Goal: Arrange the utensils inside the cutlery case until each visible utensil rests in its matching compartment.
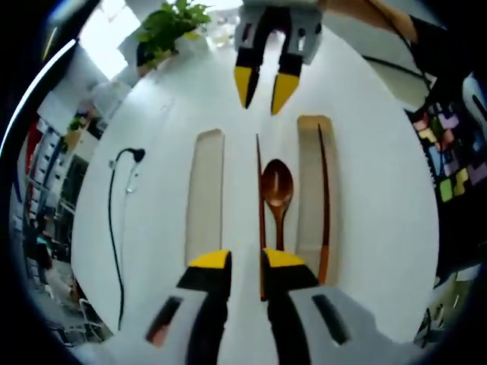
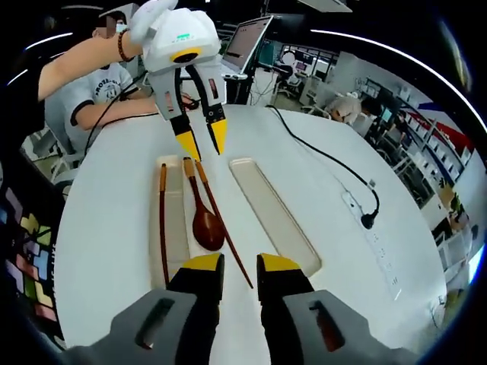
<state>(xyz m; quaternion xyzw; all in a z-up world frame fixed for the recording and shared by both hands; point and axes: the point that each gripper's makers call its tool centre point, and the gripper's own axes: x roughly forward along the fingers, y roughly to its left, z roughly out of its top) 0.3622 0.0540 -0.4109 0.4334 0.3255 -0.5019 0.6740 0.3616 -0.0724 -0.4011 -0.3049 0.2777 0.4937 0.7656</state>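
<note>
White round surface (image 1: pixel 380 198) carries the cutlery case (image 1: pixel 251 144) — white, so its outline barely separates from the top; two long recessed compartments are readable.

Left gripper view: left hand-held gripper (image 1: pixel 246 260) low in frame, yellow-tipped jaws apart, nothing between them, poised over the near end of the case. Empty compartment (image 1: pixel 205 194) to the left of it. Wooden spoon (image 1: pixel 277 199) lies between the two recesses, bowl away from the camera, handle end running towards the right jaw. One chopstick (image 1: pixel 260 213) lies just beside the spoon on its left, on the ridge between compartments. Second chopstick (image 1: pixel 325 201) rests inside the other compartment (image 1: pixel 312 190), along its far-right side. Right hand-held gripper (image 1: pixel 265 85) enters from the top, jaws apart and empty, tips above the far end of the case.

Right gripper view: same layout seen from the opposite end. Right hand-held gripper's jaws rise from the bottom, apart, empty. Spoon bowl near the camera; loose chopstick crosses diagonally beside it, touching or nearly so — cannot tell which.

Elsewhere: black cable (image 1: pixel 114 220) on the surface, well apart from the case; potted plant (image 1: pixel 171 26) at the surface edge; a seated person (image 2: pixel 91 84) behind it.
</note>
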